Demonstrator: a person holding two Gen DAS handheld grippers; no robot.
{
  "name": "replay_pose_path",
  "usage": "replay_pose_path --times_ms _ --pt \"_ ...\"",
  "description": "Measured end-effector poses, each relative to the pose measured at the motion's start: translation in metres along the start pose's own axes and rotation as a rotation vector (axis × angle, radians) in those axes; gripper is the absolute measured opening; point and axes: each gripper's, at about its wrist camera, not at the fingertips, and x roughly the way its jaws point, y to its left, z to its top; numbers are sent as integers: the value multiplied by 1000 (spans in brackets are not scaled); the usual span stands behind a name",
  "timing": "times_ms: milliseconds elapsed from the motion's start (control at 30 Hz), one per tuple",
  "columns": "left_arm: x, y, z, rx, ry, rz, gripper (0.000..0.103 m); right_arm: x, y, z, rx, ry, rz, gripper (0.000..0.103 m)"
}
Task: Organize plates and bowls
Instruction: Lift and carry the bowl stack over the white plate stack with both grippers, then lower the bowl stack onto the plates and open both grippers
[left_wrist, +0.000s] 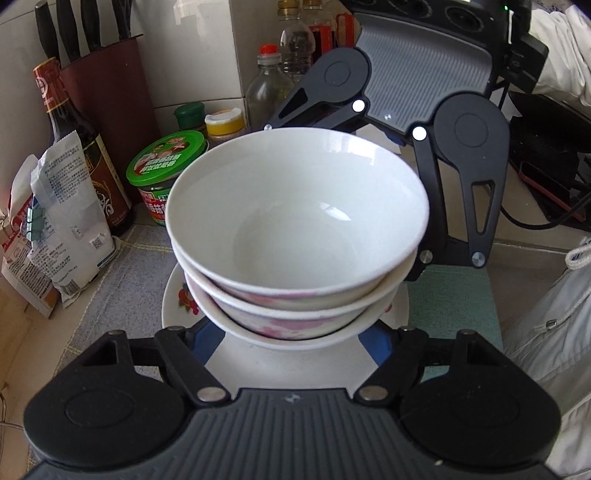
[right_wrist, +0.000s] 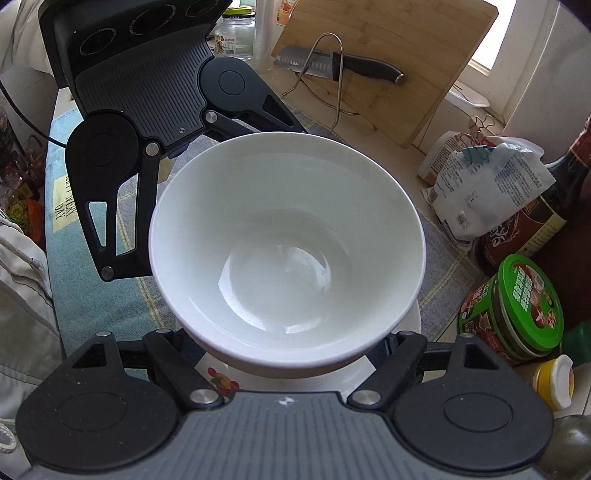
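Three nested white bowls (left_wrist: 295, 221) with pink flowers on the outside stand stacked on a white plate (left_wrist: 173, 306) with a fruit print. The stack also shows in the right wrist view (right_wrist: 288, 236), on the plate (right_wrist: 402, 350). My left gripper (left_wrist: 291, 339) is open, its fingers on either side of the lowest bowl's near side. My right gripper (right_wrist: 288, 350) is open, straddling the stack from the opposite side; in the left wrist view it shows behind the bowls. The fingertips of both are hidden under the bowls.
A grey cloth (left_wrist: 122, 280) covers the counter. A green-lidded jar (left_wrist: 166, 162), a dark sauce bottle (left_wrist: 74, 140), paper packets (left_wrist: 59, 229), a knife block (left_wrist: 103, 66) and bottles stand close by. A cutting board (right_wrist: 399, 55) and knife on a rack (right_wrist: 332, 66) stand behind.
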Motion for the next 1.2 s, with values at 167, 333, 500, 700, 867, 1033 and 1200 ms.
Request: replay_pose_path --times_ms 167,333,500,700,867,1033,1200 --pt "11 4 -1 -8 15 0 78 10 -6 -2 -7 16 1 86" --pt "16 8 -2 -14 27 -5 78 15 -10 -5 -3 19 7 86" --pt "21 12 -2 -22 35 -3 78 20 -13 -4 -7 26 5 86" --pt "26 15 -3 -27 44 -6 78 23 -14 -5 0 33 4 86" --pt "28 20 -6 -56 37 -17 78 23 -15 -7 14 32 -5 86" --pt "27 19 -8 -63 31 -5 79 20 -19 -4 52 7 10 94" --pt "16 12 -10 -37 -11 71 94 13 -13 -4 38 -15 -16 103"
